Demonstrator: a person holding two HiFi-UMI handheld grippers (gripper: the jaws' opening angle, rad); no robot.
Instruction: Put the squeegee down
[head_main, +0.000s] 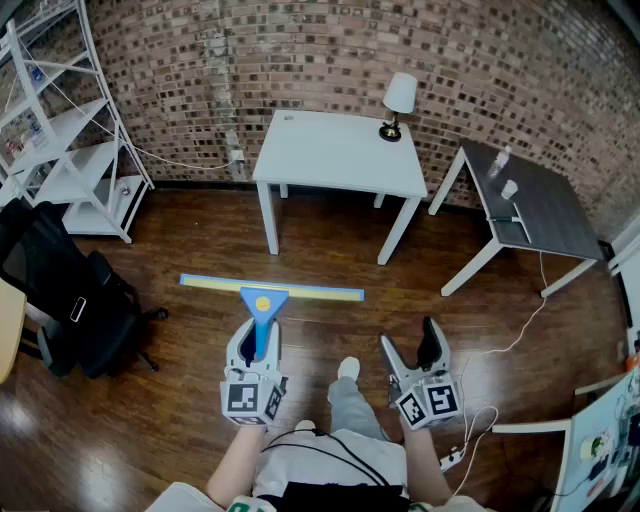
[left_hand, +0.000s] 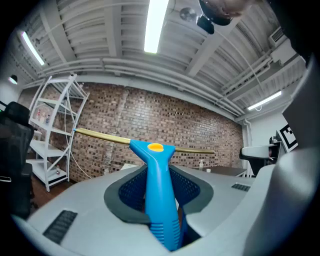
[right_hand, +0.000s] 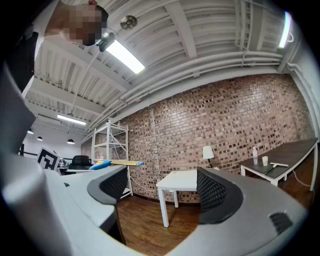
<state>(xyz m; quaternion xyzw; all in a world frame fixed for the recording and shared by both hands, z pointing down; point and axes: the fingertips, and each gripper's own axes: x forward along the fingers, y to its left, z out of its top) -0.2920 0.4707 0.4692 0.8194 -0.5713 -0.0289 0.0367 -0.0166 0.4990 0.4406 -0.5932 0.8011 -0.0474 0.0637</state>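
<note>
The squeegee (head_main: 262, 300) has a blue handle with a yellow dot and a long yellow blade with blue ends, held level over the wood floor. My left gripper (head_main: 256, 338) is shut on the blue handle (left_hand: 159, 192), with the blade (left_hand: 100, 135) crossing ahead of the jaws. To its right my right gripper (head_main: 413, 352) stands open with nothing between its fingers (right_hand: 215, 197). In the right gripper view the squeegee (right_hand: 112, 163) shows at the left edge.
A white table (head_main: 340, 155) with a small lamp (head_main: 398, 100) stands ahead by the brick wall. A dark table (head_main: 540, 205) with a bottle is to the right, white shelves (head_main: 60, 130) and a black chair (head_main: 70, 300) to the left. A cable (head_main: 490, 350) trails over the floor.
</note>
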